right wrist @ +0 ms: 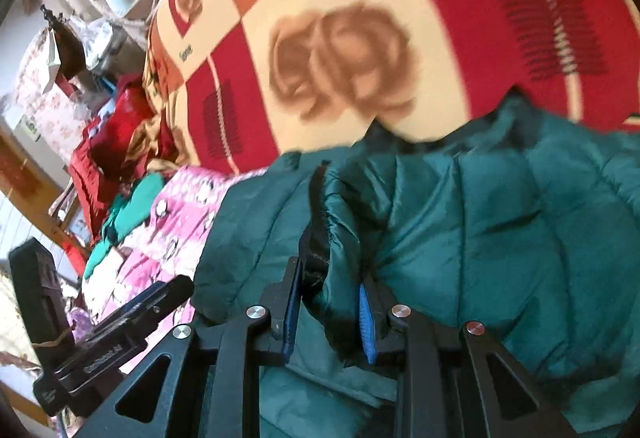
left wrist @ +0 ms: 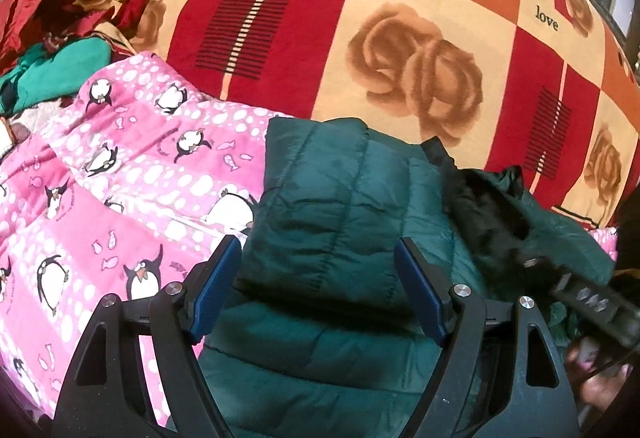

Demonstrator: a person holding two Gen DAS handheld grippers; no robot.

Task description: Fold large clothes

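Note:
A dark green quilted jacket [left wrist: 340,198] lies partly folded on a bed, over a pink penguin blanket [left wrist: 120,178]. My left gripper [left wrist: 318,244] hovers open just above the jacket's folded panel, with nothing between its blue pads. In the right wrist view the jacket [right wrist: 500,218] fills the lower right. My right gripper [right wrist: 330,278] is shut on the jacket's dark-trimmed edge, which bunches up between the pads. The right gripper [left wrist: 580,290] also shows at the jacket's right side in the left wrist view. The left gripper [right wrist: 132,314] shows at the lower left in the right wrist view.
A red, orange and cream bedspread [left wrist: 360,18] with rose prints covers the bed beyond the jacket. Red and green clothes [left wrist: 60,18] are piled at the far left. A wooden bed frame [right wrist: 24,178] and cluttered furniture [right wrist: 60,50] stand past the bed's edge.

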